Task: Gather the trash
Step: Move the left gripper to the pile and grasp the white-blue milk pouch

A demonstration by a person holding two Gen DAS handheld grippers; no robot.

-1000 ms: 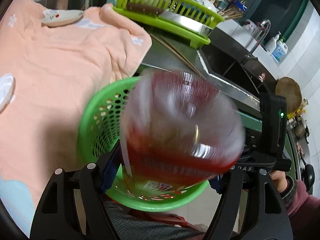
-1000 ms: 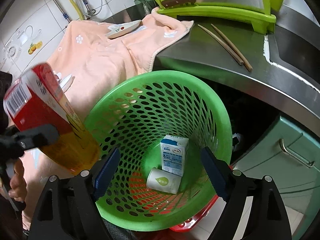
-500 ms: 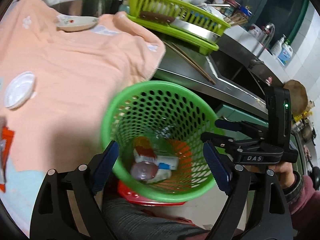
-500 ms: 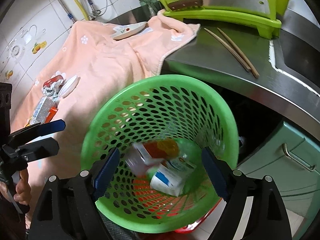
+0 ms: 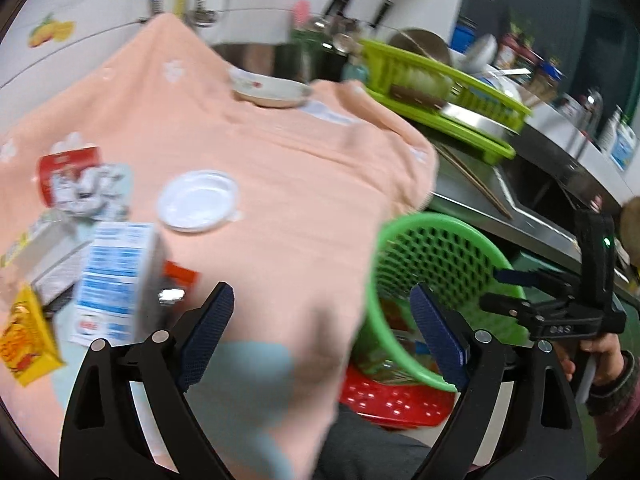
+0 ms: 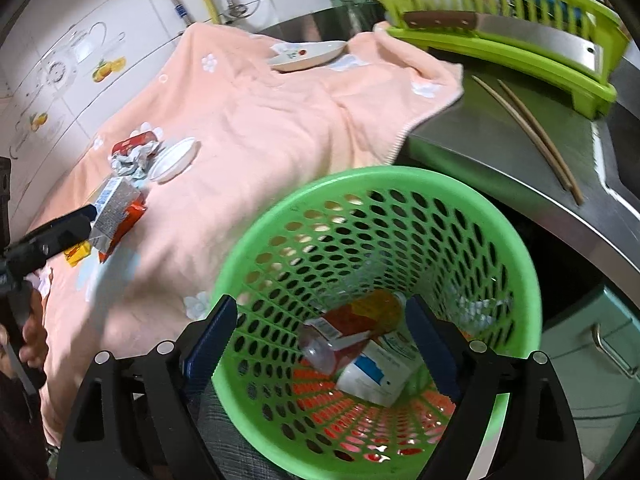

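Your desk is steel, and a peach towel covers most of it, draped over the front edge. A lime dish rack stands at the far right edge of the desk, with two chopsticks lying on bare steel just in front of it.

Your green basket sits off the desk's front edge, beside the towel's hanging hem, on a red basket. Inside it lie a red-labelled bottle and a white and blue carton, touching each other at the bottom.

Your right hand-held gripper is released, jaws spread wide, one on each side of the basket's near rim, gripping nothing. Your left hand-held gripper is also released, jaws wide apart over the towel near the front edge, empty.

The rest of the trash lies on the towel toward the left edge. A blue and white milk carton lies just beyond your left hand-held gripper, on an orange wrapper. A white lid lies farther in. A crumpled wrapper rests against a red pack near it. A yellow packet lies at the left. A white dish sits on the towel at the far edge.
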